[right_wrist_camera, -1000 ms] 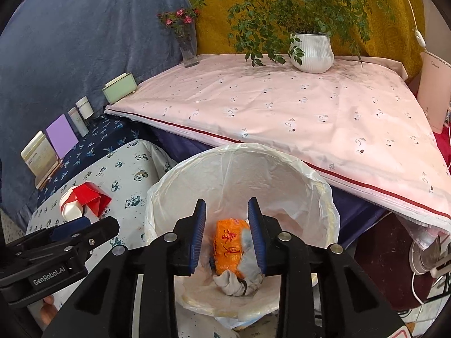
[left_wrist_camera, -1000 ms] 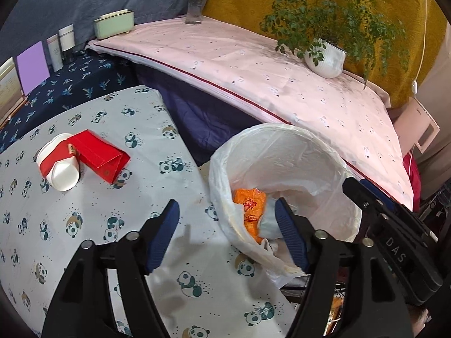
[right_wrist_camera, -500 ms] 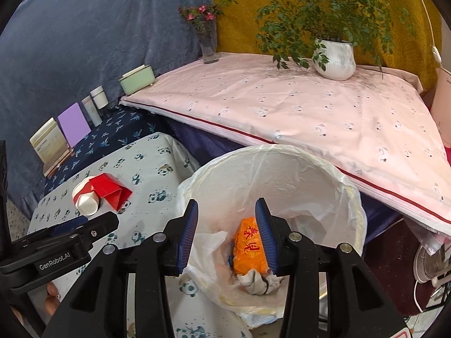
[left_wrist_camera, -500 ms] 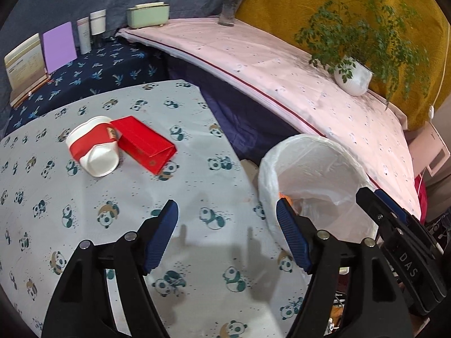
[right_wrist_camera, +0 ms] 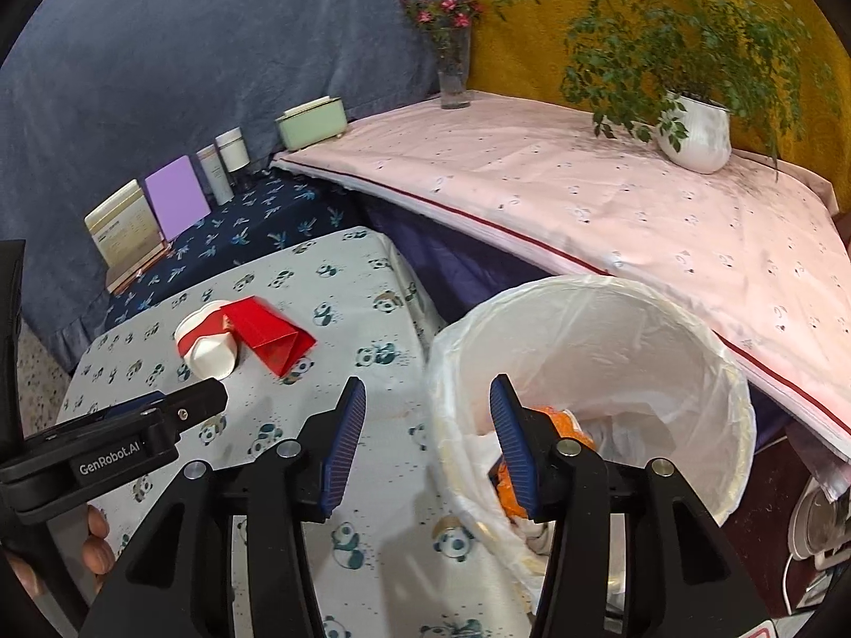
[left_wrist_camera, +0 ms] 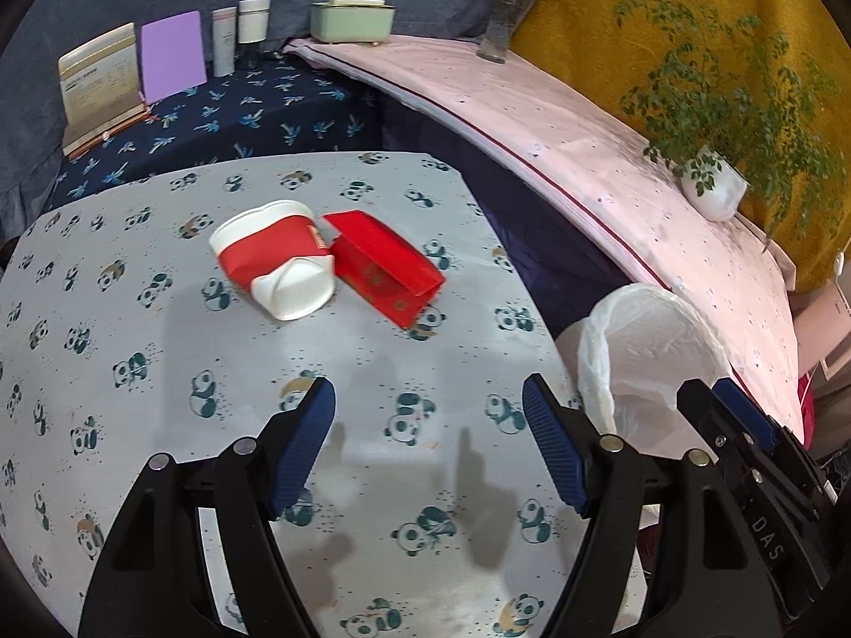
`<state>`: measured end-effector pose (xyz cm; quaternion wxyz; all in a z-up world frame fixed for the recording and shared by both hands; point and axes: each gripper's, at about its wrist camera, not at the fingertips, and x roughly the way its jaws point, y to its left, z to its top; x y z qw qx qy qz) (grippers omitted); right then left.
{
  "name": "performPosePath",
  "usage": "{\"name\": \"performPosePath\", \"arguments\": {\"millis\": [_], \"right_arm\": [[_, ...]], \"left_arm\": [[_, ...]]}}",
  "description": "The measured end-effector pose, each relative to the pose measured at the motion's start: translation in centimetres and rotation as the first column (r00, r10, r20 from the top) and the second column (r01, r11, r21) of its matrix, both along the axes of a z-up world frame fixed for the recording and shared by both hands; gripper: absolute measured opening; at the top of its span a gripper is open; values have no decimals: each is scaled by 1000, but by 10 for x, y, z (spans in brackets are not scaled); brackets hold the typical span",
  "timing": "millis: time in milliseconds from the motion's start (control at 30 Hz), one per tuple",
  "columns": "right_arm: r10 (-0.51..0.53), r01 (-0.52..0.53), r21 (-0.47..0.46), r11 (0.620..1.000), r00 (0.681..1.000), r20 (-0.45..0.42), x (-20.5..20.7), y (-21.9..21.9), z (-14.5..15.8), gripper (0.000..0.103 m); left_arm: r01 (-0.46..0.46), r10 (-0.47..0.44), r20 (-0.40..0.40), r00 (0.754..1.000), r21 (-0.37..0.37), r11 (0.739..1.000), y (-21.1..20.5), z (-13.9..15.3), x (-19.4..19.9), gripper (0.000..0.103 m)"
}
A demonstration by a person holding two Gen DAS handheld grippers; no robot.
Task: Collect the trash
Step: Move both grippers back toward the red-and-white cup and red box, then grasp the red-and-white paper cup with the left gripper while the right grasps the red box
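Observation:
A crushed red-and-white paper cup (left_wrist_camera: 274,260) and a red carton (left_wrist_camera: 385,267) lie touching on the panda-print table (left_wrist_camera: 133,372); both show in the right wrist view, cup (right_wrist_camera: 205,343) and carton (right_wrist_camera: 271,332). My left gripper (left_wrist_camera: 428,438) is open and empty above the table, short of them. My right gripper (right_wrist_camera: 428,444) is open and empty over the near rim of the white-lined trash bin (right_wrist_camera: 665,319), which holds an orange wrapper (right_wrist_camera: 564,425). The bin (left_wrist_camera: 638,351) sits off the table's right edge.
A pink-covered bench (right_wrist_camera: 611,212) with a potted plant (right_wrist_camera: 691,130) and flower vase (right_wrist_camera: 453,74) runs behind. A dark blue shelf (left_wrist_camera: 223,111) holds a card stand, purple card, bottles and a green box (left_wrist_camera: 351,21).
Both grippers have swung left, away from over the bin toward the table. The right gripper's jaws have opened wider. The cup and carton are now nearer the middle of the left view.

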<state>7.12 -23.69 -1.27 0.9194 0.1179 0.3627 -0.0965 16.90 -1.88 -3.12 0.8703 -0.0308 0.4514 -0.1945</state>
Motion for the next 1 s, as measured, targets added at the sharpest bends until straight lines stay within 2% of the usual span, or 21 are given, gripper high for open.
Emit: {"name": "performPosePath", "arguments": {"millis": [500,633,1000], "right_arm": [[106,-107,-12,994,994,-40,29,52,-11,48],[132,-133,-19,991,990,-48,38,63,-14,52],[212,-216,-27,976,973,-90,80,90,-35,52]], "left_arm": [[-121,121,-23,992,-4,993,64,-9,22,72],[-155,155,-31,987,-6,988,77,-11,30,79],[-210,208,-94,974,-15,978,94,-21,66,89]]}}
